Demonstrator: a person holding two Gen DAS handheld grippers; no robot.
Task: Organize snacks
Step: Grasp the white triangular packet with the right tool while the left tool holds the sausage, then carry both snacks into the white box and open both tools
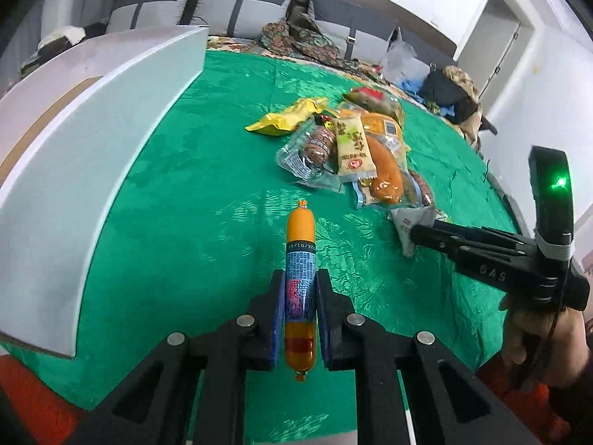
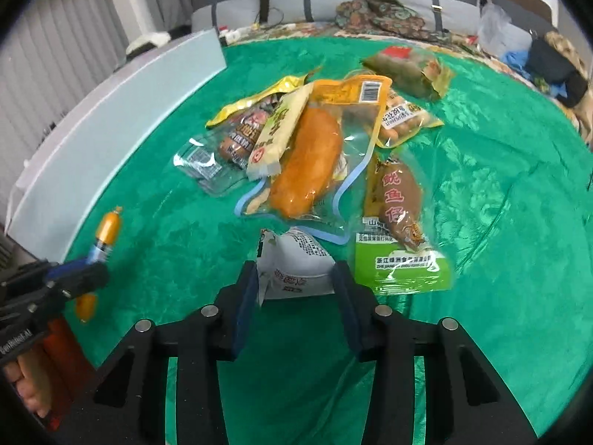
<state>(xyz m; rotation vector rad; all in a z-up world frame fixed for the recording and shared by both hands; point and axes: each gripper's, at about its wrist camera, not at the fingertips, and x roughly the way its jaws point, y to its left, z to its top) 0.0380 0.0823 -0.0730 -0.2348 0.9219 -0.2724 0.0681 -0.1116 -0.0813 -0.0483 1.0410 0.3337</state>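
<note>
**Sausage in my left gripper, white packet between the fingers of my right**

My left gripper (image 1: 300, 307) is clamped on the orange sausage stick (image 1: 300, 259), pinched around its blue label, the stick pointing straight ahead above the green tabletop (image 1: 185, 222). From the right wrist view I see that same sausage (image 2: 107, 228) poking out past the left gripper (image 2: 79, 272), off to the left near the white box (image 2: 111, 129).

My right gripper (image 2: 296, 278) is spread fairly wide, with the white packet (image 2: 296, 263) sitting between its fingers; I cannot tell whether the pads are touching it yet. In the left wrist view the right gripper (image 1: 417, 231) has its tip at that packet (image 1: 407, 226).

Just beyond lies the snack pile (image 2: 315, 141): a clear bag with an orange bun (image 2: 307, 163), a pale yellow bar (image 2: 278, 133) overlapping it, a brown squid pack (image 2: 398, 200) to the right, and a yellow wrapper (image 1: 285, 118) at the back.
</note>
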